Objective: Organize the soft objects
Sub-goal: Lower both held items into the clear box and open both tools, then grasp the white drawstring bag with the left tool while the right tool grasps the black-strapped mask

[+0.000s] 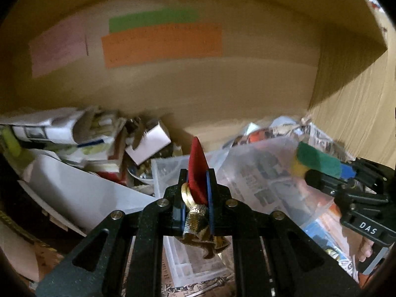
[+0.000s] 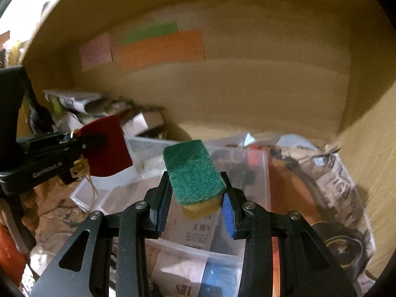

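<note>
My left gripper [image 1: 197,173] is shut on a dark red velvet pouch [image 1: 196,165] with a gold drawstring top [image 1: 195,216]. It holds the pouch upright above the clutter inside a cardboard box. The pouch also shows in the right wrist view [image 2: 106,146], held by the left gripper [image 2: 81,146] at the left. My right gripper [image 2: 195,180] is shut on a sponge [image 2: 194,173] with a green scouring top and a yellow underside. In the left wrist view the sponge [image 1: 316,159] sticks out of the right gripper [image 1: 321,170] at the right.
The cardboard box's back wall [image 1: 198,86] carries pink, green and orange labels [image 1: 160,44]. Below lie clear plastic containers [image 2: 237,163], newspaper [image 2: 341,188], white paper and small boxes [image 1: 148,143]. The box's right wall [image 2: 371,136] is close.
</note>
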`<state>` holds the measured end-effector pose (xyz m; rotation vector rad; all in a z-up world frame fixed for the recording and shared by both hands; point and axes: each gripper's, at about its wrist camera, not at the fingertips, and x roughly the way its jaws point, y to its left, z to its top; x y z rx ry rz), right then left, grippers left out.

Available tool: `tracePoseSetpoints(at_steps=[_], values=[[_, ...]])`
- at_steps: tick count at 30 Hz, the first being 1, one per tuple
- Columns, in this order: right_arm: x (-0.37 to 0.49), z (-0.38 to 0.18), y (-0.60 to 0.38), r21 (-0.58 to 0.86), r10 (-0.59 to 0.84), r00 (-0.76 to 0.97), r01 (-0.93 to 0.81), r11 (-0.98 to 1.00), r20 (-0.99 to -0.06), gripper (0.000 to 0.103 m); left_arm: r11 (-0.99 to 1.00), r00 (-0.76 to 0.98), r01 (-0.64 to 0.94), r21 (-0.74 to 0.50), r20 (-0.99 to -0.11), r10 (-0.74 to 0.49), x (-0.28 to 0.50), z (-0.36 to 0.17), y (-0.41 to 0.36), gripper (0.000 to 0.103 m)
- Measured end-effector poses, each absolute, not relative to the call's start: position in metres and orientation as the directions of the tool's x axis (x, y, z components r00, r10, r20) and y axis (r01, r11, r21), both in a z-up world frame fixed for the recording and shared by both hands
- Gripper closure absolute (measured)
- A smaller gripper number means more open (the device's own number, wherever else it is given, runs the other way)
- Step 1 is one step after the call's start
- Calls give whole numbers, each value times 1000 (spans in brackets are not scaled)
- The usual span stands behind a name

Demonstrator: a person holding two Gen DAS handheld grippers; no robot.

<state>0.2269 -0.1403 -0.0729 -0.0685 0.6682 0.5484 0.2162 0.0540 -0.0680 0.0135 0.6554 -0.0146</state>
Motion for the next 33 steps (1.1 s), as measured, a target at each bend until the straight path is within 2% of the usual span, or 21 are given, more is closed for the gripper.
tracePoseSetpoints(at_steps=[6, 13, 15, 17, 20, 24, 28, 33], values=[[239, -92, -134, 116, 444, 604, -502, 857, -662, 69, 998, 725, 54, -22, -687, -54, 233, -90, 53, 91], [241, -99, -125, 80, 417, 590, -511, 856, -692, 68, 996, 672, 73, -41, -736, -80, 246, -105, 49, 89], [242, -100, -125, 77, 414, 587, -512, 855, -695, 64, 997, 671, 64, -34, -738, -68, 246, -105, 47, 83], [241, -98, -124, 75, 413, 593, -510, 857, -691, 50, 998, 675, 60, -32, -735, -65, 243, -102, 47, 75], [238, -93, -127, 63, 407, 616, -501, 863, -675, 37, 998, 694, 57, -24, -718, -56, 239, -96, 48, 59], [231, -80, -132, 56, 411, 647, -496, 867, -642, 31, 998, 730, 61, -11, -681, -52, 227, -82, 49, 44], [220, -65, -138, 45, 417, 680, -493, 869, -603, 24, 998, 776, 62, -7, -629, -53, 212, -64, 50, 37], [197, -43, -147, 41, 445, 713, -506, 861, -542, 22, 997, 821, 74, -3, -568, -62, 184, -42, 49, 29]])
